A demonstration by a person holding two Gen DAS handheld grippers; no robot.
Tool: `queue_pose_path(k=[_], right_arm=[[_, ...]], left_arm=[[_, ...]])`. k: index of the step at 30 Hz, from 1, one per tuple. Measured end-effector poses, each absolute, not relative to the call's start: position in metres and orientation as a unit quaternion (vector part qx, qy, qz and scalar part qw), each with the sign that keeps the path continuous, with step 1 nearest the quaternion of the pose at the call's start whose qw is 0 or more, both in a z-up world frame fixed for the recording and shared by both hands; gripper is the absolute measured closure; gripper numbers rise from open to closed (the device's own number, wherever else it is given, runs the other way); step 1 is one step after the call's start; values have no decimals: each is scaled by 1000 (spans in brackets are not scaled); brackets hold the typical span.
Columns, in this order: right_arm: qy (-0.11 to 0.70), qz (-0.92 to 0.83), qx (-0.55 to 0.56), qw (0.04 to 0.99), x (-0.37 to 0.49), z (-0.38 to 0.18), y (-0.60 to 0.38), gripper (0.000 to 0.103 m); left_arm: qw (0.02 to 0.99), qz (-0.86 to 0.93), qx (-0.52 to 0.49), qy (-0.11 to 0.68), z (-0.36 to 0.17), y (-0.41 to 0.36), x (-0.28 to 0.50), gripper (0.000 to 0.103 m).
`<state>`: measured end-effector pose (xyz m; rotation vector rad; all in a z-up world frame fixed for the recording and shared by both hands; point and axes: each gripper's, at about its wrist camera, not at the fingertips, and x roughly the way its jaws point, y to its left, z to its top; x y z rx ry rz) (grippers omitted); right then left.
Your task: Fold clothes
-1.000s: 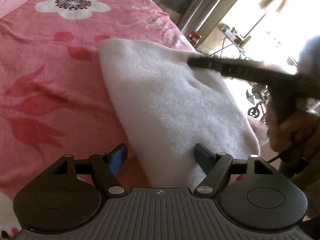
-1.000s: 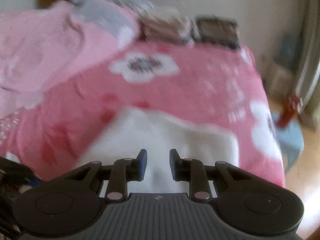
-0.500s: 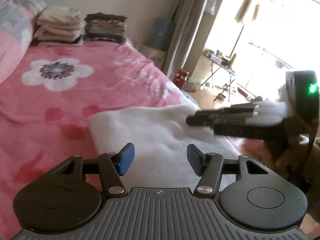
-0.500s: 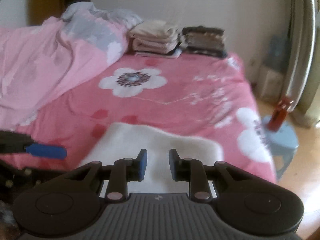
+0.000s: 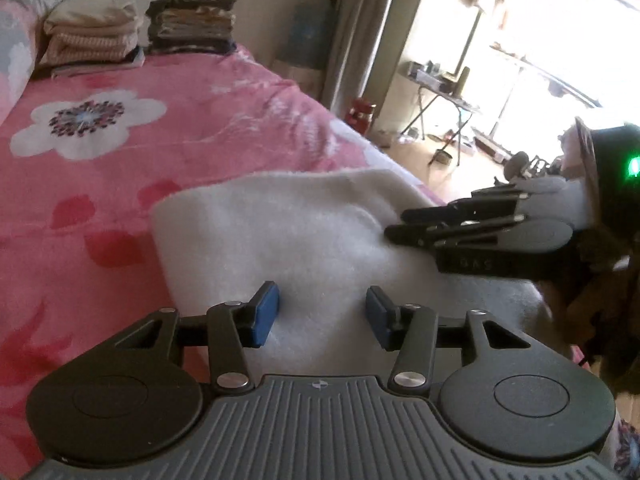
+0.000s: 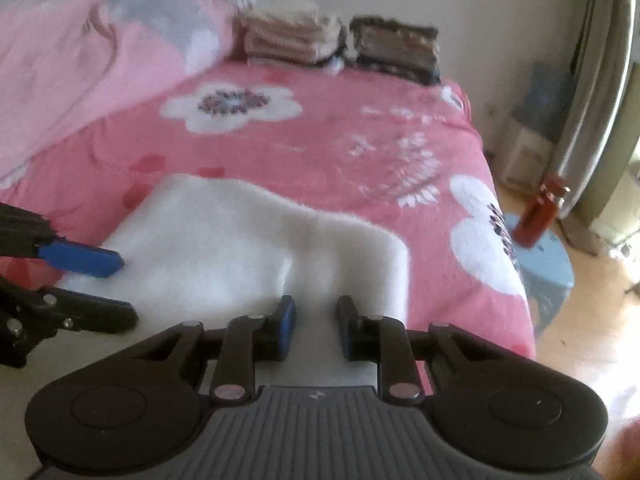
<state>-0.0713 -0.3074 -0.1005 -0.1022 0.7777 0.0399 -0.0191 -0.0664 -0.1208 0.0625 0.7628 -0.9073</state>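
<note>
On the pink floral bed [image 6: 320, 152], folded white fleece garment [image 6: 240, 240] runs lengthwise toward the stacked clothes; left tool [image 5: 322, 312] closing, parted over it; right tool [image 6: 316, 326] narrowly parted, grip unclear.

Daylight is pouring in from the window [image 5: 560, 40] at the right of the left wrist view, blowing out to white glare there. The pink bedspread [image 5: 200, 128] is sitting evenly lit with soft shadows only. The right wrist view is looking softer, the folded stacks [image 6: 336, 40] at the far wall smearing into blur. Fisheye bending is curving the edges, and dark corners are creeping in.
</note>
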Motion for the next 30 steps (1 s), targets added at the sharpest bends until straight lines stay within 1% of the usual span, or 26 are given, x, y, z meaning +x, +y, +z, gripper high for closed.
queue_pose_path(k=[1, 5, 7, 9, 10, 13, 15, 17, 21, 23, 26, 28, 30], right_arm=[[382, 20, -44, 923, -69, -94, -308, 79], [341, 23, -50, 939, -63, -69, -309, 79], [347, 16, -59, 936, -51, -79, -311, 79], [368, 8, -71, 927, -41, -104, -316, 79], [366, 10, -73, 928, -41, -114, -319, 78], [373, 12, -74, 925, -37, -100, -316, 78], [359, 21, -56, 931, -36, -89, -319, 78], [359, 14, -53, 932, -29, -93, -322, 78], [379, 12, -26, 925, -17, -118, -338, 77], [381, 9, 4, 925, -21, -106, -346, 77], [347, 15, 18, 938, -50, -74, -351, 77], [325, 31, 17, 945, -75, -52, -352, 77], [322, 57, 26, 945, -98, -42, -349, 77]], left_arm=[[827, -428, 24, 362, -115, -66, -16, 55], [842, -421, 27, 335, -101, -71, 2, 55], [841, -405, 28, 357, -113, -76, 17, 54], [835, -390, 25, 388, -138, -79, 30, 54], [836, -394, 13, 381, -141, -74, 29, 54], [839, -398, 3, 371, -133, -67, 26, 55], [845, -399, -1, 356, -123, -66, 27, 55], [855, -392, 3, 339, -118, -68, 31, 53], [846, -370, 15, 383, -139, -78, 48, 51], [852, -369, 25, 371, -131, -71, 39, 52], [850, -390, -14, 355, -104, -47, 18, 52], [841, -415, -19, 348, -92, -37, 0, 52], [827, -434, -18, 358, -92, -36, -15, 51]])
